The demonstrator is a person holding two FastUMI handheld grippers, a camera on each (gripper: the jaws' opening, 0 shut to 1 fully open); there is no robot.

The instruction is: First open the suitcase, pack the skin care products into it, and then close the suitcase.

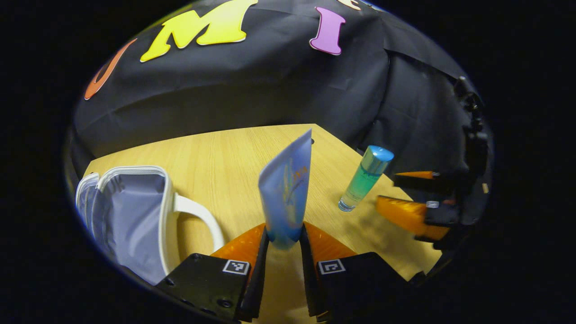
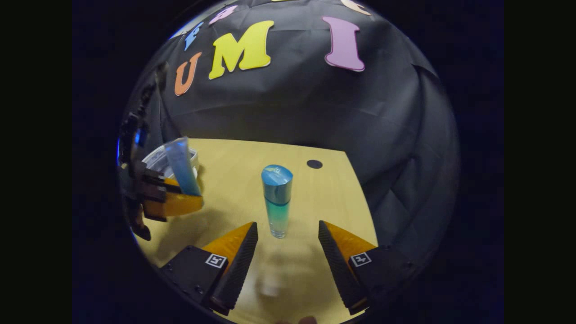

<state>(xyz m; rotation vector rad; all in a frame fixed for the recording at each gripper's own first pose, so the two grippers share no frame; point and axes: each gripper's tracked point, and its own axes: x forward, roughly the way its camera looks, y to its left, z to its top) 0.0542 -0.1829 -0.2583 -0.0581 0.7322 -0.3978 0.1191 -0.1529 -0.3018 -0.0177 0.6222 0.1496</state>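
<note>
Our left claw (image 1: 284,238) squeezes the soft, light tube (image 1: 286,193) low down; our right claw (image 2: 288,238) is wide apart by the slippery bottle (image 2: 277,200), best grabbed mid-body

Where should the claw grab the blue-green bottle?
Grab the bottle around its round middle, below the cap. It stands upright on the table, and the open right claw already faces it, so coming straight in level looks best.
</note>
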